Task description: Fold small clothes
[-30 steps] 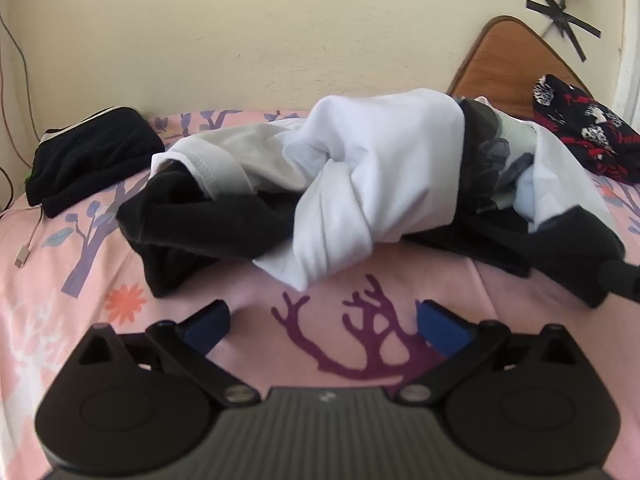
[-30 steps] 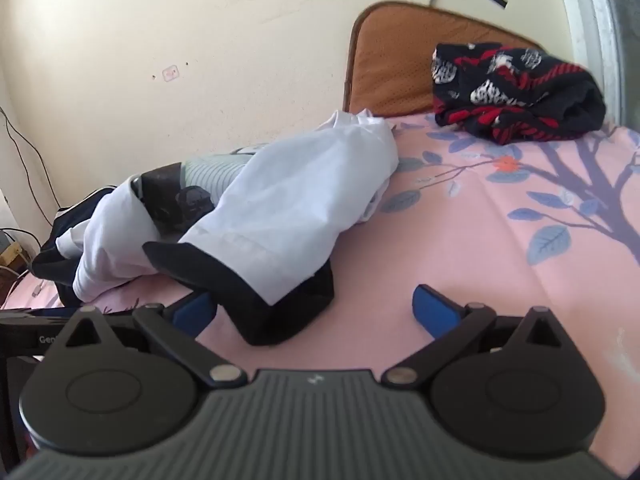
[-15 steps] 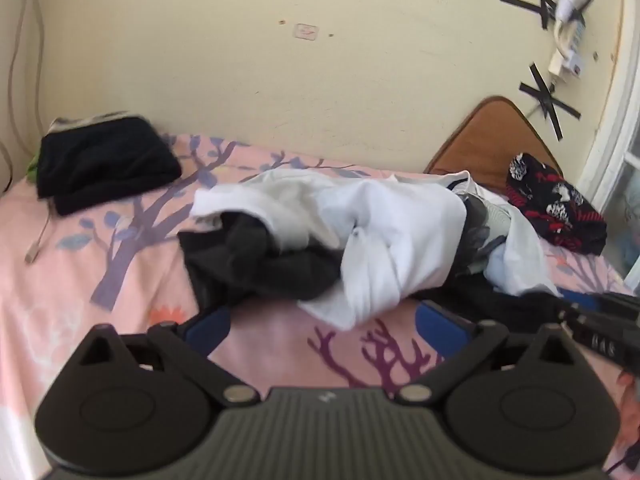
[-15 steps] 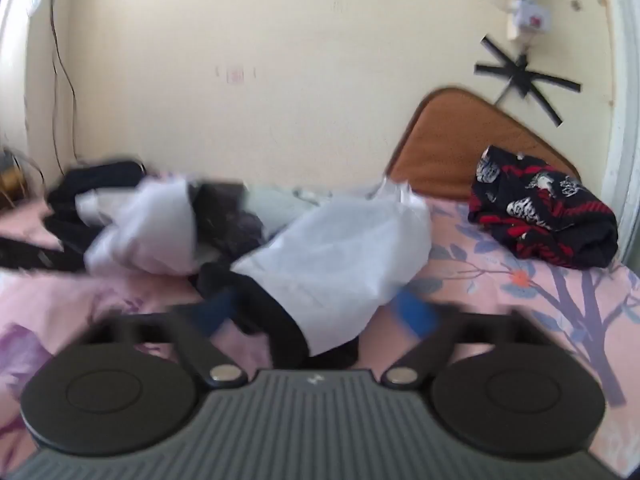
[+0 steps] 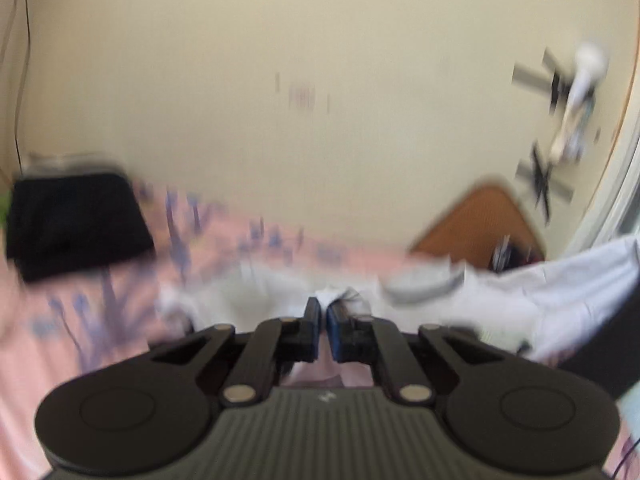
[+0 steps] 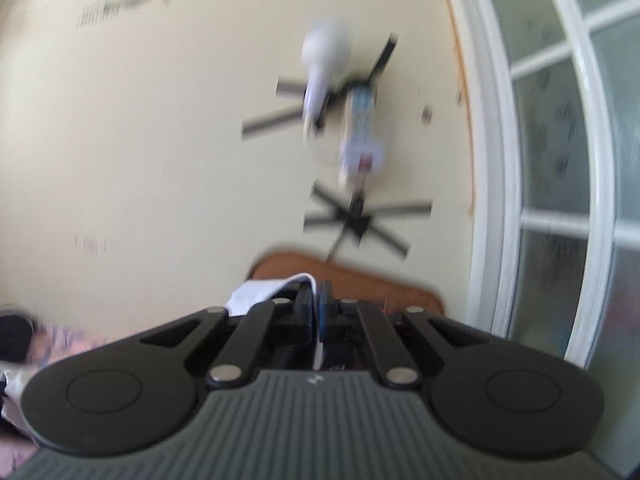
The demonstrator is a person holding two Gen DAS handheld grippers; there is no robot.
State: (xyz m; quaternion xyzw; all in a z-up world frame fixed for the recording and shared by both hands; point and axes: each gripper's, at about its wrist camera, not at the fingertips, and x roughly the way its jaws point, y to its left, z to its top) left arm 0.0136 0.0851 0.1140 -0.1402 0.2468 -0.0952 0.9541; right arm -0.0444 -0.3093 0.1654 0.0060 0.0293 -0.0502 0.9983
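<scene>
Lifting like this, your left gripper (image 5: 322, 312) and right gripper (image 6: 316, 300) both pinch the white shirt (image 5: 560, 280) thinly; a tug could slip it.

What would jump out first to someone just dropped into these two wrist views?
The closed blue-padded jaws low in the middle of each view: the left gripper is shut on a bunch of white garment, which stretches away to the right over the pink bed sheet. The right gripper pinches a white edge too, pointing at the cream wall where a light bulb hangs among black tape crosses beside the window.
</scene>
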